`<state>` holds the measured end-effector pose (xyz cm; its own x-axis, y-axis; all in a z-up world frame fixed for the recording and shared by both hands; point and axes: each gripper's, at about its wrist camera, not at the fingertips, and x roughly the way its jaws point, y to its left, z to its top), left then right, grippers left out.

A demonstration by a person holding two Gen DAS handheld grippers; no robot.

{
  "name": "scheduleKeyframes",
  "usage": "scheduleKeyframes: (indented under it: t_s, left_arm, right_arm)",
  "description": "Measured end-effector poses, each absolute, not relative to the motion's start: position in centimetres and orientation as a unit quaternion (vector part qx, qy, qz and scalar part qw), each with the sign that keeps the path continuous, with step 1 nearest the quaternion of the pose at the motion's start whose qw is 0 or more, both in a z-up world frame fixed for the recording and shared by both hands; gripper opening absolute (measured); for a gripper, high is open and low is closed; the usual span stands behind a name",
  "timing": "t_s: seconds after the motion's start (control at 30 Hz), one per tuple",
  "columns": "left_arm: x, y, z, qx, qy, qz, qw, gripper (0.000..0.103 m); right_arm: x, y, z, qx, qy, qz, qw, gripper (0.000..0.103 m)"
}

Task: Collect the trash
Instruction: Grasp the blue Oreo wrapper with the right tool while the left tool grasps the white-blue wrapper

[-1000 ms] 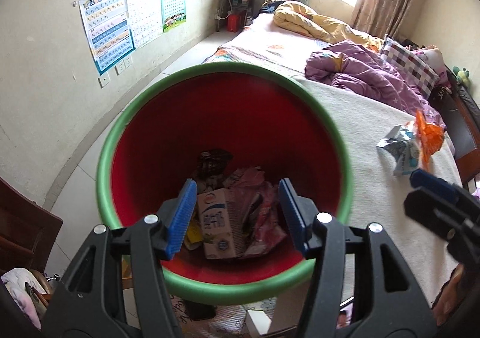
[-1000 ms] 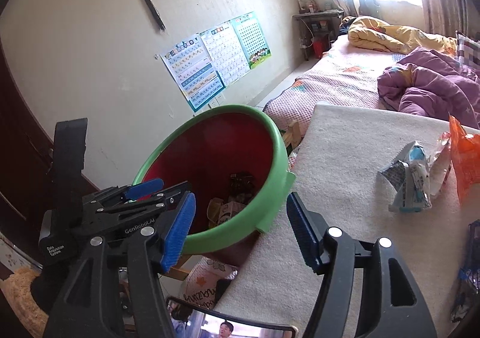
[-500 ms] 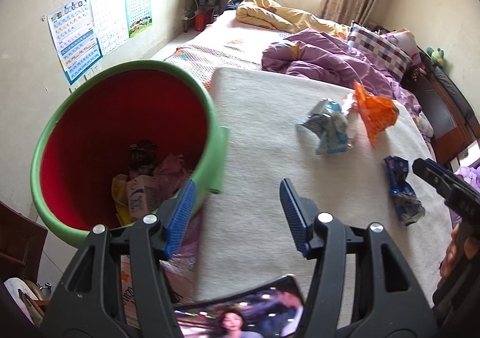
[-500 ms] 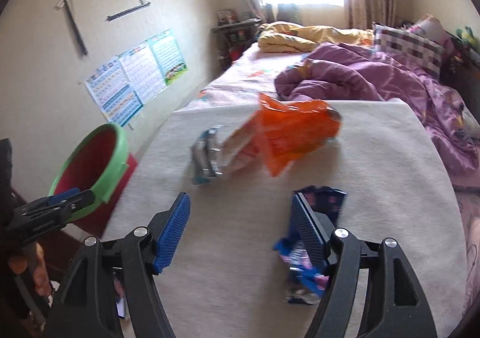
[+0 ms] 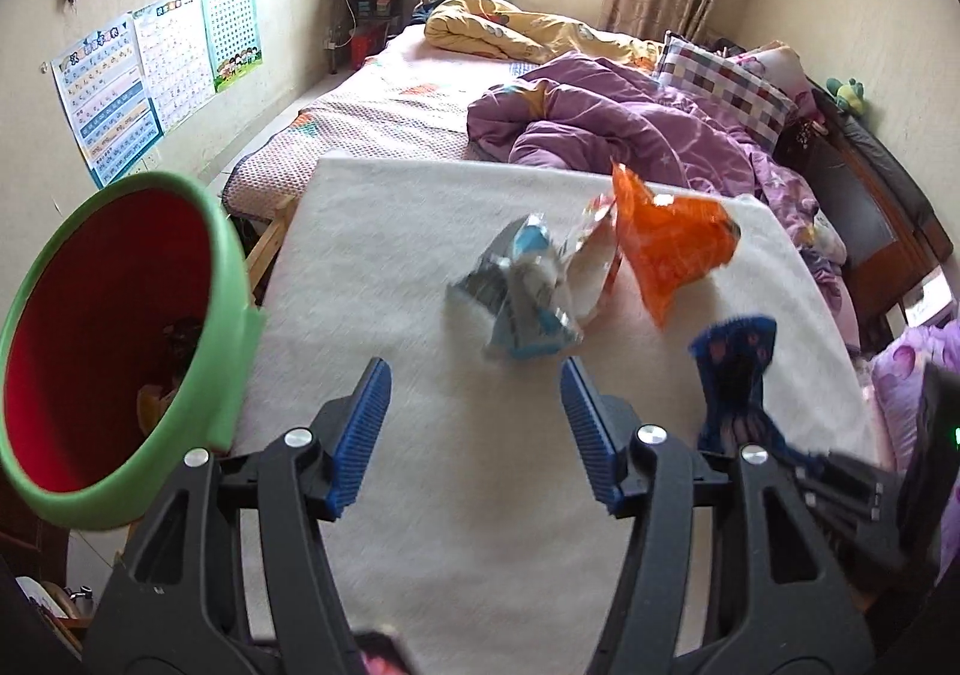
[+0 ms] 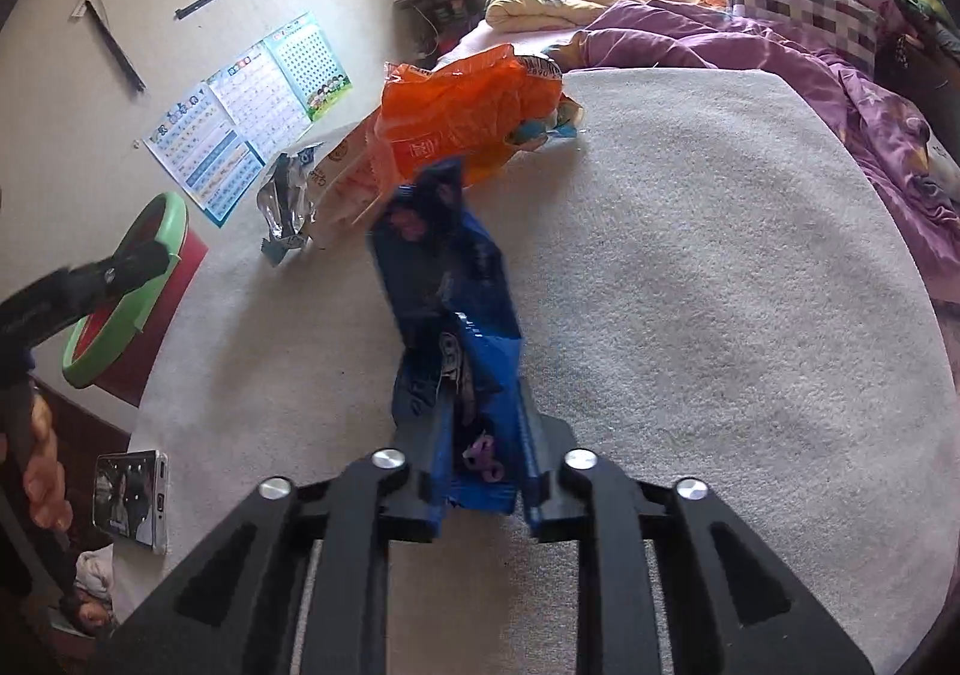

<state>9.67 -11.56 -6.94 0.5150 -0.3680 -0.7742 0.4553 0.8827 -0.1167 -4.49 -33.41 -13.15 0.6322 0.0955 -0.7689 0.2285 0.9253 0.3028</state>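
Claw work first: the right claw point(image 6: 480, 471) is closing on the blue wrapper point(image 6: 447, 309), already pinched between its pads above the white bench point(image 6: 690, 285). The left claw point(image 5: 474, 429) hangs half-wide and empty. The orange bag point(image 5: 672, 249) and silver-blue packet point(image 5: 522, 297) are left; the green-rimmed bin point(image 5: 114, 351) already holds some trash.

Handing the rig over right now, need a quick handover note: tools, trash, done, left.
Right tool: jaws closing on the blue wrapper, which is between them.
Left tool: open, nothing between its jaws, above the white mat.
Bin: at the mat's left edge, some trash already inside.
Left: bin the blue wrapper, then the orange bag and the silver-blue wrapper on the mat.
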Motion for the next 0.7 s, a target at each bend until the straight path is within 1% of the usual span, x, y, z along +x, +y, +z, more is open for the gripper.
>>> scheduleKeyframes:
  t_s: [0.1, 0.27, 0.33, 0.37, 0.4, 0.5, 0.6, 0.7]
  left_arm:
    - [11.5, -13.3, -7.1, 0.044, 0.432, -0.237, 0.869, 0.056]
    - [13.7, -15.7, -8.5, 0.042, 0.438, -0.234, 0.867, 0.056]
    - [14.2, -16.3, -9.2, 0.039, 0.446, -0.242, 0.861, 0.056]
    - [14.4, -16.6, -9.6, 0.043, 0.452, -0.243, 0.857, 0.059]
    - [14.5, -16.9, -10.0, 0.049, 0.455, -0.237, 0.857, 0.066]
    - [14.7, -16.9, -10.7, 0.042, 0.447, -0.225, 0.864, 0.078]
    - [14.7, -16.9, -10.9, 0.042, 0.434, -0.214, 0.874, 0.080]
    - [15.0, -17.0, -11.4, 0.056, 0.442, -0.207, 0.871, 0.080]
  right_arm:
    - [-4.9, -33.9, -12.9, 0.194, 0.421, -0.033, 0.885, 0.015]
    - [-5.5, -34.8, -12.1, 0.199, 0.406, -0.033, 0.891, 0.020]
    - [-5.7, -35.1, -11.7, 0.199, 0.399, -0.035, 0.895, 0.036]
    - [-5.8, -35.4, -11.5, 0.201, 0.394, -0.036, 0.896, 0.039]
    - [-5.8, -35.6, -11.3, 0.204, 0.391, -0.037, 0.897, 0.040]
    - [-6.0, -36.1, -10.9, 0.207, 0.381, -0.039, 0.900, 0.042]
    - [-5.8, -36.2, -10.8, 0.208, 0.383, -0.038, 0.899, 0.044]
    - [-5.8, -36.2, -11.1, 0.211, 0.387, -0.037, 0.897, 0.045]
